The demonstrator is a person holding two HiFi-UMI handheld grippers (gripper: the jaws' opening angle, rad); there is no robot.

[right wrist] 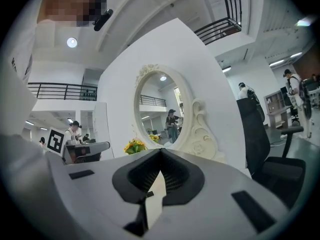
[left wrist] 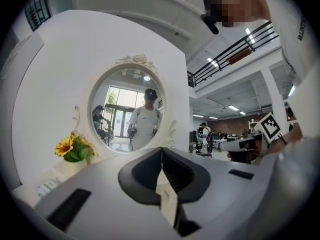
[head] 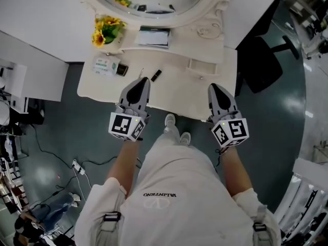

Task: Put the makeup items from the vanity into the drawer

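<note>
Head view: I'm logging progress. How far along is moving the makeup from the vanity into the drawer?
Done: nothing visibly. A slim black tube and a small dark square case lie on the cream vanity top. In hand: nothing; left gripper and right gripper are shut, empty. Left: everything.

Dark teal floor, black office chair, white partition

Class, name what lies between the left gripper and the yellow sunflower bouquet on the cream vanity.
Head view: a small dark square case and a white-and-green packet, both on the vanity top.
</note>
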